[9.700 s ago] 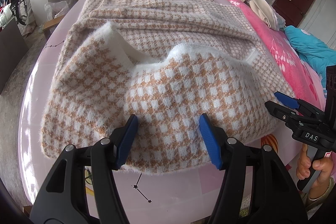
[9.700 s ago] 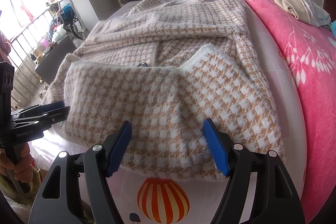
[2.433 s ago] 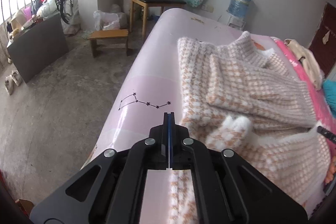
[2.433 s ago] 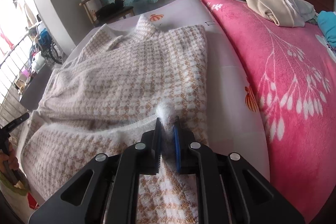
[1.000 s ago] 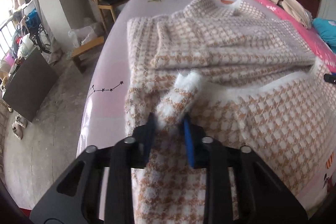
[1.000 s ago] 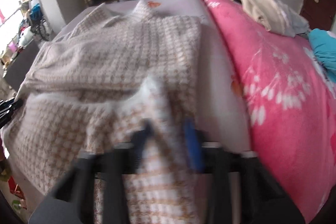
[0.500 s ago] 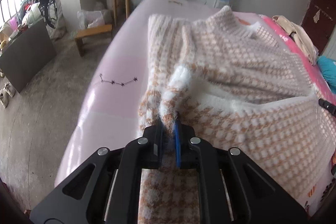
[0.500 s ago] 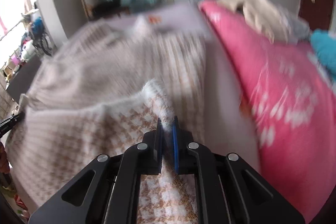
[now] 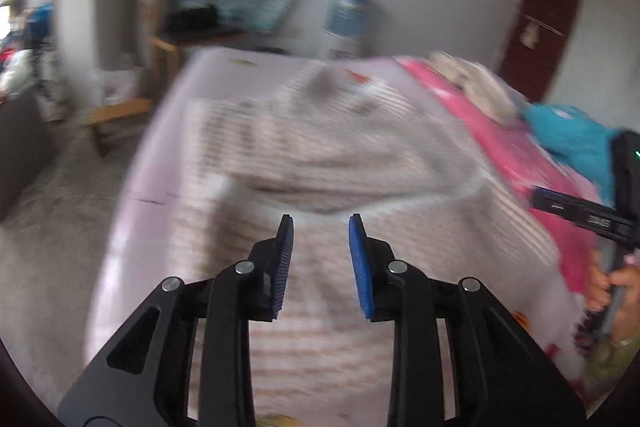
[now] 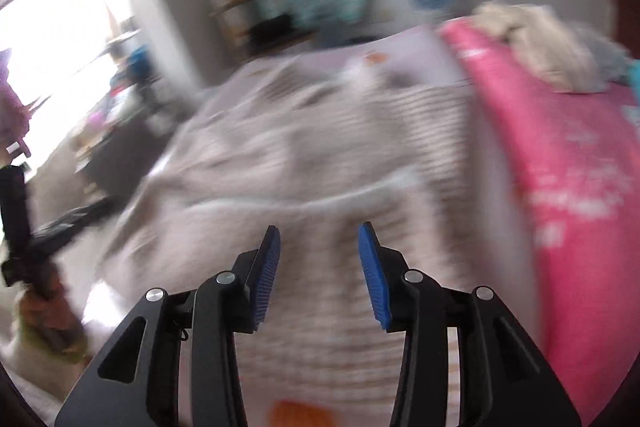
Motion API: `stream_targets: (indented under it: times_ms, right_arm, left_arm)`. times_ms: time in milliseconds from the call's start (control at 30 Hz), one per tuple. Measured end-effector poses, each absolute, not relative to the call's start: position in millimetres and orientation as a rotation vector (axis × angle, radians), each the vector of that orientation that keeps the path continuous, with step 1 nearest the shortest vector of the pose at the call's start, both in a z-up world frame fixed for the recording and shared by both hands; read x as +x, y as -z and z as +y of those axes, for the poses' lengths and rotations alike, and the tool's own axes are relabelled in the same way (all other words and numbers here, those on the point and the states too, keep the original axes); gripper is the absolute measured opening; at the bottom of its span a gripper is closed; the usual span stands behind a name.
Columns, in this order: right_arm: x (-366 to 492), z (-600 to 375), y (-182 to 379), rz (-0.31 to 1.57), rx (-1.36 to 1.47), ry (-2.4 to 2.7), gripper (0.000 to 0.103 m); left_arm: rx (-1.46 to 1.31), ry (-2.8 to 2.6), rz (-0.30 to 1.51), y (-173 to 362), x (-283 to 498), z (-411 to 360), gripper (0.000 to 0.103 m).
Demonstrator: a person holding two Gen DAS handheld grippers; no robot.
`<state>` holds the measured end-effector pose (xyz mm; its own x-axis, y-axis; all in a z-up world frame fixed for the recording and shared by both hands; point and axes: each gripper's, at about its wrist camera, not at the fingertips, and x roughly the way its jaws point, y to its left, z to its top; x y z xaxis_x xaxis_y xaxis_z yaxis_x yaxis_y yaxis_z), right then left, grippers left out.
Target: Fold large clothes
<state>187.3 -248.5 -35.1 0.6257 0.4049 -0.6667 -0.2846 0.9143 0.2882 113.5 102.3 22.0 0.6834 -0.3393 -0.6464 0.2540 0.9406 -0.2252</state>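
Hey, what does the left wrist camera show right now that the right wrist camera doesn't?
Only the left wrist view shows the dark red door, the teal cloth on the pink blanket, and the right tongs from the side, held in a hand.

Only the right wrist view shows the bright window and the left tongs from the side.

Both show the checked sweater folded on the bed, the pink blanket, the water jug, the wooden chair, and each camera's own tongs opening with nothing between them.
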Motion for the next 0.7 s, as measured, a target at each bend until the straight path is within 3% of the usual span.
stream_targets:
  times_ms: [200,300,467,700]
  right_arm:
    - [208,-174,90,0.941,0.019,-0.473,0.035]
    - [211,-172,89,0.933,0.002,-0.456,0.036]
    - [212,-169,67,0.876,-0.018,-0.441,0.035]
    - [241,-183,87,0.939,0.105,-0.407,0.036]
  left_arm:
    - [0.038,0.382,0.882,36,119,31,0.03]
    - [0.027,0.379,0.87,35,122,37,0.035]
    - [0.001,0.326,0.879,32,128,55,0.035]
    - [-0.11,0.303,0.896,32,133,78,0.034]
